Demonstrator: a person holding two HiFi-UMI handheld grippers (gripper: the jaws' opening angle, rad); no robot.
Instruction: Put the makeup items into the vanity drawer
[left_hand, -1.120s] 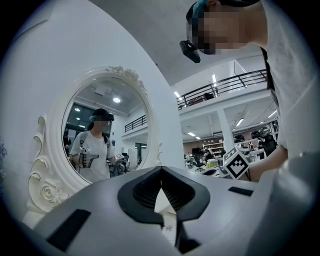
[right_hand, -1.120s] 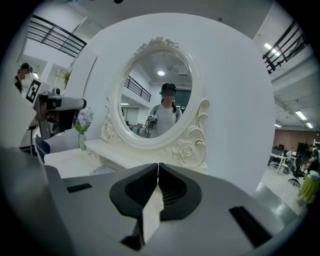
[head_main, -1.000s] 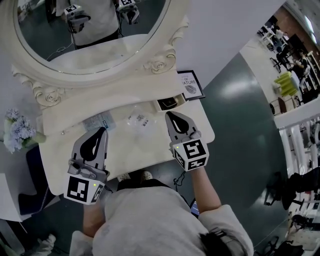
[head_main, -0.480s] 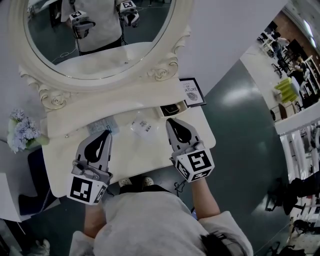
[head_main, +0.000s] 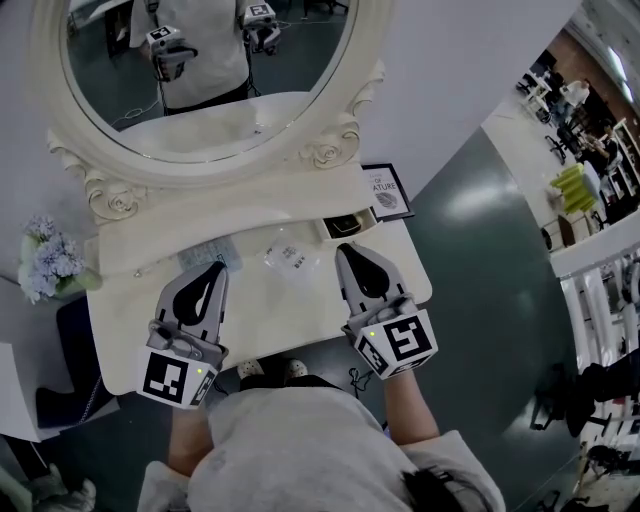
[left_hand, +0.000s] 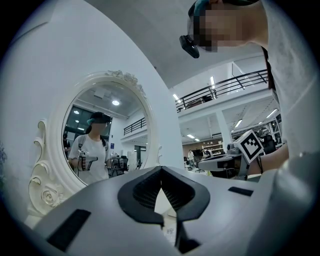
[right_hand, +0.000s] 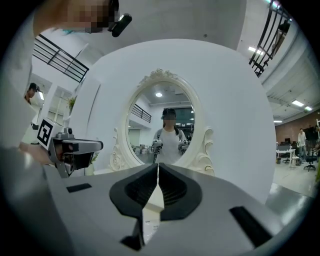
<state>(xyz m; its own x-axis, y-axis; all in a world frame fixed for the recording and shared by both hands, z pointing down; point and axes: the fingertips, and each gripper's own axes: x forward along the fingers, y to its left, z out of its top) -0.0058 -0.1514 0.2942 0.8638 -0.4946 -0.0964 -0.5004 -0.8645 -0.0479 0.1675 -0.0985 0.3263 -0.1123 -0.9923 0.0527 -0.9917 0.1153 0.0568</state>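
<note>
On the white vanity top (head_main: 270, 310), a clear packet with blue print (head_main: 205, 250) lies at the back left. A second clear packet (head_main: 290, 258) lies in the middle. A thin pale stick (head_main: 140, 268) rests near the left. What looks like a small dark-lined drawer (head_main: 345, 222) stands open under the mirror's right side. My left gripper (head_main: 213, 267) hovers just in front of the blue packet, shut and empty. My right gripper (head_main: 345, 250) is below the dark drawer, to the right of the middle packet, also shut and empty. The left gripper view (left_hand: 161, 170) and right gripper view (right_hand: 157, 167) show the jaws closed together.
A big oval mirror (head_main: 210, 70) in a carved white frame rises behind the top. A framed card (head_main: 385, 190) leans at the back right. Pale blue flowers (head_main: 45, 260) stand off the left edge. Dark green floor (head_main: 480, 250) lies to the right.
The head view has drifted, so the vanity sits slightly lower in frame. Both grippers stay shut and keep about the same places over the top. No item was picked up.
</note>
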